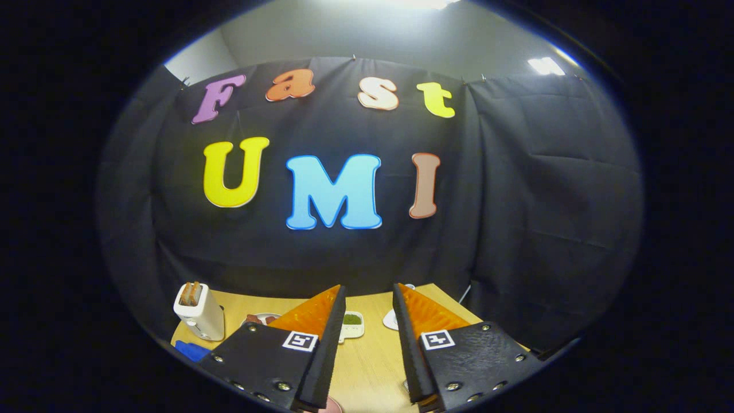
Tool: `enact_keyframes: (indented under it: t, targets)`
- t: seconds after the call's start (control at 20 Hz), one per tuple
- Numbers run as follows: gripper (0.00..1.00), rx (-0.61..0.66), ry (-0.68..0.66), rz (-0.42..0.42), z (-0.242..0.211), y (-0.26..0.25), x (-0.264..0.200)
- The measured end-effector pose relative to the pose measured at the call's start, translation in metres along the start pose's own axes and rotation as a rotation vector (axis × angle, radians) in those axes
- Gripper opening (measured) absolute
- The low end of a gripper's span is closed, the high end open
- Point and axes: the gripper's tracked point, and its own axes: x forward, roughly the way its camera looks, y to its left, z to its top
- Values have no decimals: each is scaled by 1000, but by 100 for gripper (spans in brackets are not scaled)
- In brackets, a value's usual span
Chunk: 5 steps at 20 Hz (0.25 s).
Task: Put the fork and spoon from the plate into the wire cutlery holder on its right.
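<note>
My gripper is held high above a wooden table, pointing toward the back wall. Its two fingers stand apart, open, with nothing between them, only bare tabletop. A small part of a white plate peeks out just left of the right finger, beyond the fingertips. At the base of the left finger a bit of a pinkish round rim shows. I see no fork, spoon or wire holder from this angle.
A white toaster with bread slices in it stands at the table's left. Beside it lie a blue object and a small dish with brown pieces. A white square dish of green stuff sits between the fingers, farther back.
</note>
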Motion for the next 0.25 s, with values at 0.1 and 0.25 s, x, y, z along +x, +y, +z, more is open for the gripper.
enact_keyframes:
  t: [0.1,0.25]
  targets:
    - [52,11,-52,45,15,16,-8]
    - [69,8,-76,87,24,36,-13]
